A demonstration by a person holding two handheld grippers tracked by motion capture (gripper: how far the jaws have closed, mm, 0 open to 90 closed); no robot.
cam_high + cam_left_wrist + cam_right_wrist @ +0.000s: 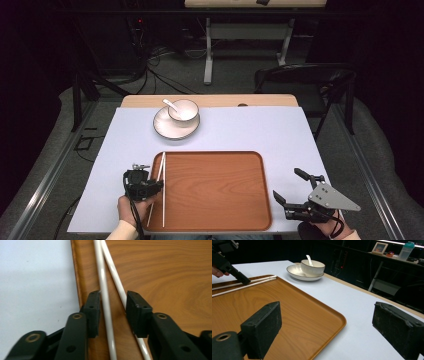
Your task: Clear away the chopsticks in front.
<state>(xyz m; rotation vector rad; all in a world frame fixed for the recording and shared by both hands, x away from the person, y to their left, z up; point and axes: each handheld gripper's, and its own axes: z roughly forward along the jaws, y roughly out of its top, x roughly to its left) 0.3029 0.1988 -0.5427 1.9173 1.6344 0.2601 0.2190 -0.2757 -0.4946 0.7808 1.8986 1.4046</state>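
Chopsticks [106, 302], white, thin, stiff and likely slippery, lie along the wooden tray's [215, 220] left edge between the left gripper's [113, 305] loosened jaws; pinching both together mid-length seems best.

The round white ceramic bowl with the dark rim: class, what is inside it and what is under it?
Inside the round white ceramic bowl with the dark rim stands a white spoon; its scoop end is hidden by the bowl wall. Under the bowl sits a white dark-rimmed plate, its centre covered.
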